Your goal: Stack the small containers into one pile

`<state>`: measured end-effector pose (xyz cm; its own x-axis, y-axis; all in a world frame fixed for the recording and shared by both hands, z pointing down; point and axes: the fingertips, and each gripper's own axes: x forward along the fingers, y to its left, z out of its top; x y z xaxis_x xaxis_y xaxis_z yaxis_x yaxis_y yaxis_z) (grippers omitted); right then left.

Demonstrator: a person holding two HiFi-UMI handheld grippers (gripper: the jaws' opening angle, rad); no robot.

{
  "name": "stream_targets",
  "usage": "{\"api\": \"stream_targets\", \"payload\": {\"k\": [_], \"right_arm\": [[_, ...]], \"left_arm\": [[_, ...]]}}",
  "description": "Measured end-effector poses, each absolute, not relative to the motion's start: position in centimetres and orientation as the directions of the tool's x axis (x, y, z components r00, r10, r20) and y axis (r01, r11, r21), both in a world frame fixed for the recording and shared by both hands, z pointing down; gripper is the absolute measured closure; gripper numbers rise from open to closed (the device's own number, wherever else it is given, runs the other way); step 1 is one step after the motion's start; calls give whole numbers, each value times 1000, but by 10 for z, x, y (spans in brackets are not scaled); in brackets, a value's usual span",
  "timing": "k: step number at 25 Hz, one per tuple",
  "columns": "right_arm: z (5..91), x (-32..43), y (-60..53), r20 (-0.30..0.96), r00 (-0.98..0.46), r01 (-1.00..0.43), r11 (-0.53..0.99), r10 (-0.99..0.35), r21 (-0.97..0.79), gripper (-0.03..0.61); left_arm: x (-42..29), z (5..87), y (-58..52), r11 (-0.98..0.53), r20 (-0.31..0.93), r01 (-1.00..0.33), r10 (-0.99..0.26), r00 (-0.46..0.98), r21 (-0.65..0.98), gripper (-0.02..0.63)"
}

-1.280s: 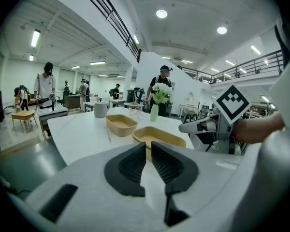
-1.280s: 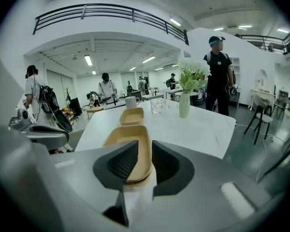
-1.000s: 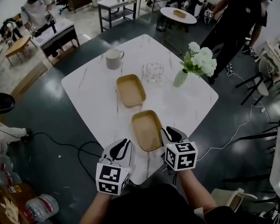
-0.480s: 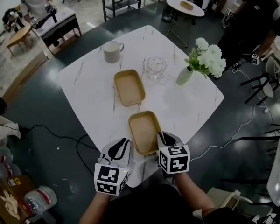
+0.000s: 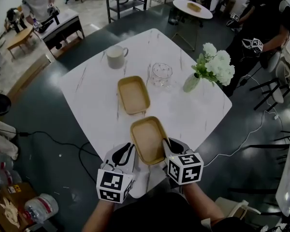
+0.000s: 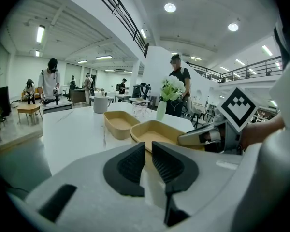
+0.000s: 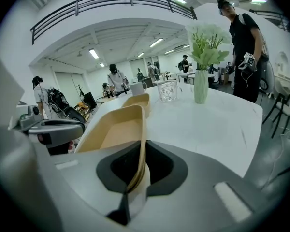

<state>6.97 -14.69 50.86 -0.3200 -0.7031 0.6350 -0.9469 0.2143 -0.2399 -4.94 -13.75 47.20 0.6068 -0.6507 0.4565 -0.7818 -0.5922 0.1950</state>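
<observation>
Nearest you, your right claw (image 5: pixel 167 143) is pinching the near container (image 5: pixel 147 138) by its rim for stacking; your left claw (image 5: pixel 126 153) is idling closed, empty.

Dark glossy floor (image 5: pixel 43 117), white marble table (image 5: pixel 92 95) (ceiling lights (image 6: pixel 170 7) overhead).

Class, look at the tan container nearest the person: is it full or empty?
Empty. The near tan container shows only its bare inner bottom, with nothing lying inside.
</observation>
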Motion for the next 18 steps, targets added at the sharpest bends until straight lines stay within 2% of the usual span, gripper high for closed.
{"api": "stream_targets", "payload": {"k": [7,18], "right_arm": [[479,70,-177,586,-356,-934,254,-728,-252,558],[455,70,-254,549,-406,-910,269,-730,-315,558]], "left_arm": [[-46,438,-164,-585,398,-796,-701,592,154,583],[-44,412,-224,-541,375,-835,-757,536,101,558]]}}
